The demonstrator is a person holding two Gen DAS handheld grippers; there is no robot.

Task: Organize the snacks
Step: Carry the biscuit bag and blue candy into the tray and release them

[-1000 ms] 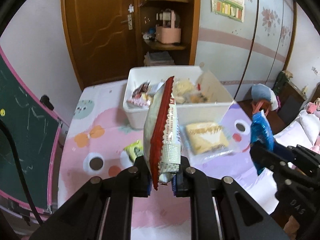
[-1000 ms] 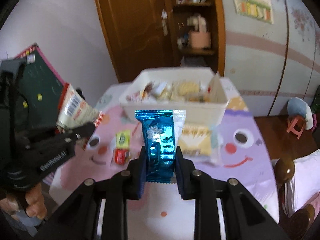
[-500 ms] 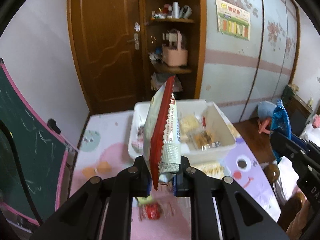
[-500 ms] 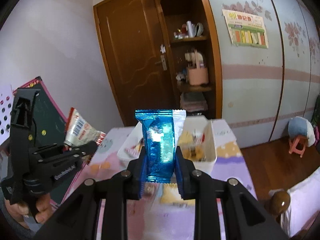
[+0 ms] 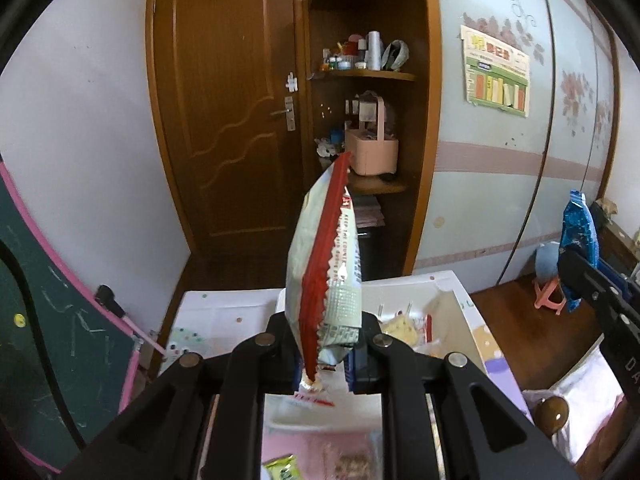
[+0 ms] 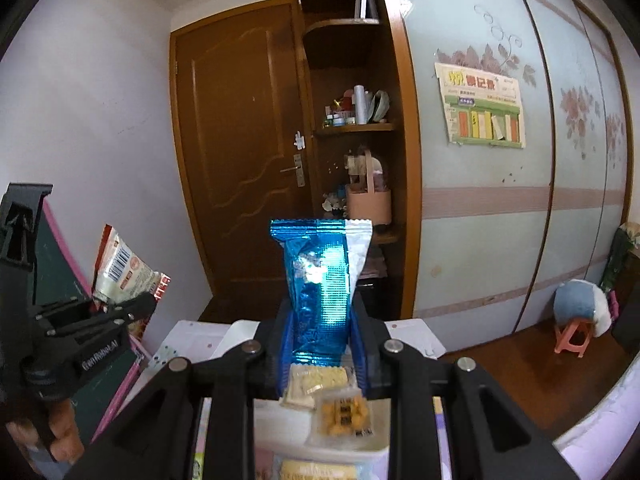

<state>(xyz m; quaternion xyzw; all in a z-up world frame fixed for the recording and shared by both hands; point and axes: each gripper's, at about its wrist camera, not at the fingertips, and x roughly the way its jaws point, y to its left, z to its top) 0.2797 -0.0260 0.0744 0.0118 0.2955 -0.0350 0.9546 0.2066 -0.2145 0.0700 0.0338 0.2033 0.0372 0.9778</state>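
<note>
Both grippers (image 5: 326,350) (image 6: 320,354) higher above bin (image 5: 460,300)

We read "KEEP" on the white-and-red snack packet (image 5: 326,264); "DA" on the right claw (image 5: 580,276).

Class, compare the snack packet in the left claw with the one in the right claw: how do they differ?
The left packet is white with a red seam; the right packet is shiny blue foil. The left packet leans; the right packet stands upright. Both are sealed and clamped at their lower ends.
</note>
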